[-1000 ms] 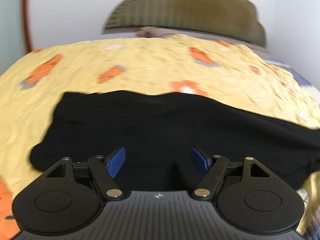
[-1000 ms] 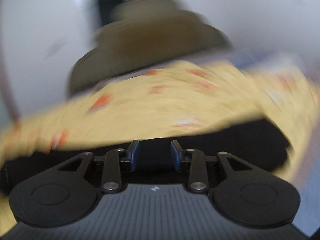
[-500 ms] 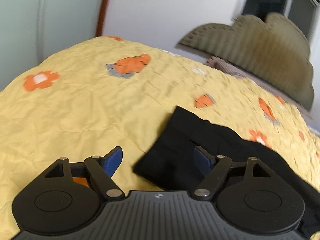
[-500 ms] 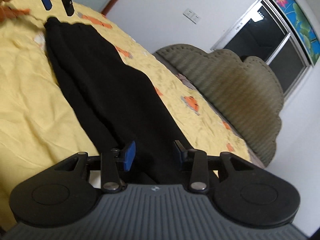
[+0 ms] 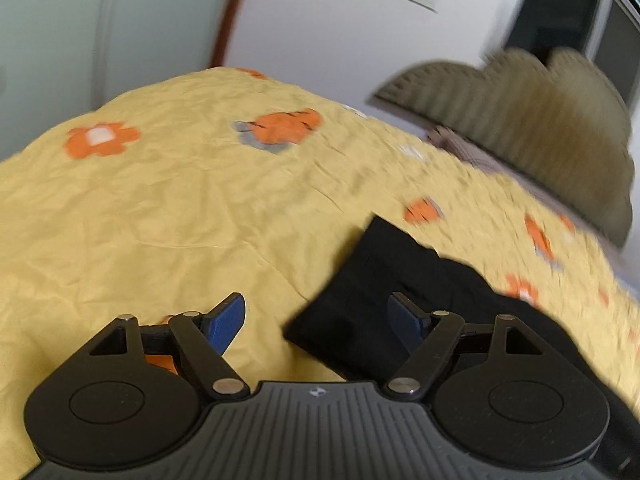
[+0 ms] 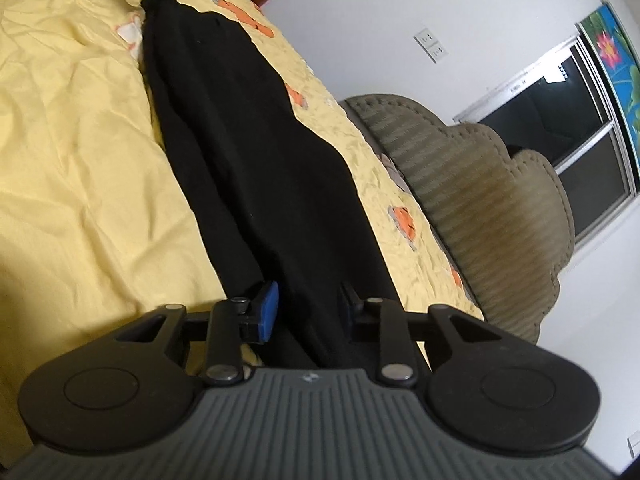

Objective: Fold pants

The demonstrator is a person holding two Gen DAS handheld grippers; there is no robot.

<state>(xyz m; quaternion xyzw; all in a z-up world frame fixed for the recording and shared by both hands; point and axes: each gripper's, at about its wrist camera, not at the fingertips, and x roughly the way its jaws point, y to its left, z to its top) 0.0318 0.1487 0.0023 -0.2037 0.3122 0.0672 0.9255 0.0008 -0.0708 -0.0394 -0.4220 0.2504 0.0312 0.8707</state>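
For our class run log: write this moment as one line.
stage: grasping ends | pants: laid lengthwise on bedspread | left gripper: open | right gripper: closing around pants

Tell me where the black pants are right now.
The black pants lie stretched out lengthwise on the yellow flowered bedspread; the right gripper is at one end, the left gripper at the other.

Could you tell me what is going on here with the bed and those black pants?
A person with a gripper in each hand is folding black pants, laid out long on a yellow flowered bedspread. The left gripper stands open over one end of the pants. The right gripper is at the other end, its jaws closing with fabric between them.
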